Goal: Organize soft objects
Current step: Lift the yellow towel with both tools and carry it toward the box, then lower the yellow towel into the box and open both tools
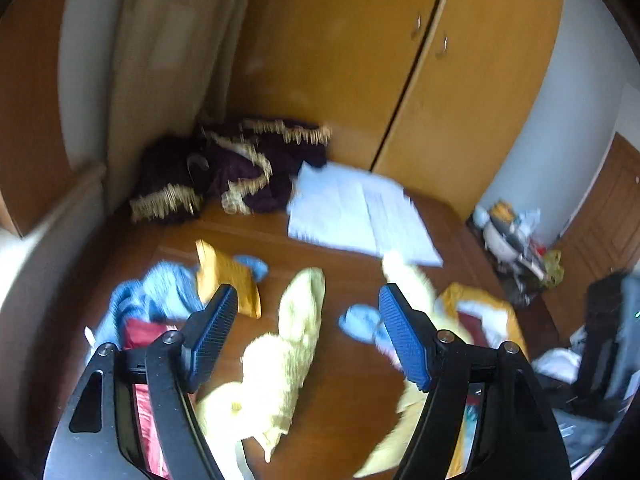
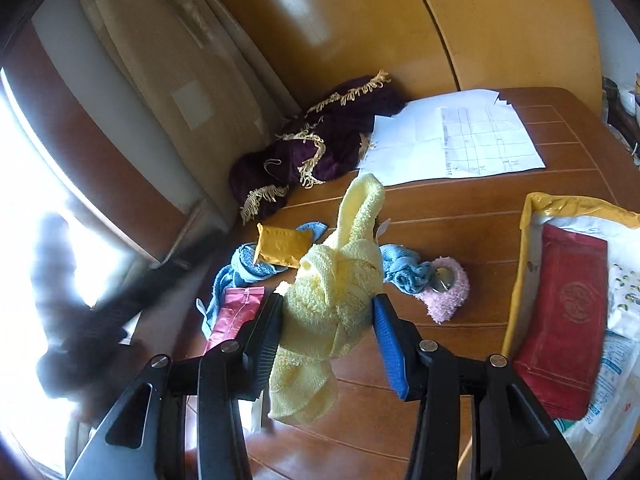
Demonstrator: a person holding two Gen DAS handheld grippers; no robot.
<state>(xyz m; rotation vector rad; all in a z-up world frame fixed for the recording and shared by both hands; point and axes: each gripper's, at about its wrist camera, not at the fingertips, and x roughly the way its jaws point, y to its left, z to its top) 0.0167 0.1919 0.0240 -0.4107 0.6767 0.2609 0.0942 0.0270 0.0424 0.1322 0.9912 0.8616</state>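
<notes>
A pale yellow towel (image 2: 336,300) is bunched between the fingers of my right gripper (image 2: 328,338), which is shut on it. Its peak stands up and its tail hangs below the pads, above the wooden table (image 2: 460,216). In the blurred left wrist view, my left gripper (image 1: 310,336) is open, and the yellow towel (image 1: 296,340) shows through the gap, farther off. Blue cloths (image 2: 240,268) (image 2: 404,270) and a pink fluffy item (image 2: 448,292) lie on the table behind the towel. A dark blur at the right wrist view's left edge may be the left gripper.
An orange packet (image 2: 280,246) and a pink sachet (image 2: 234,316) lie among the blue cloths. A purple fringed cloth (image 2: 316,152) and white papers (image 2: 452,136) sit at the back by the wardrobe (image 1: 460,80). A yellow bag (image 2: 528,216) holding a red pouch (image 2: 560,300) is at the right.
</notes>
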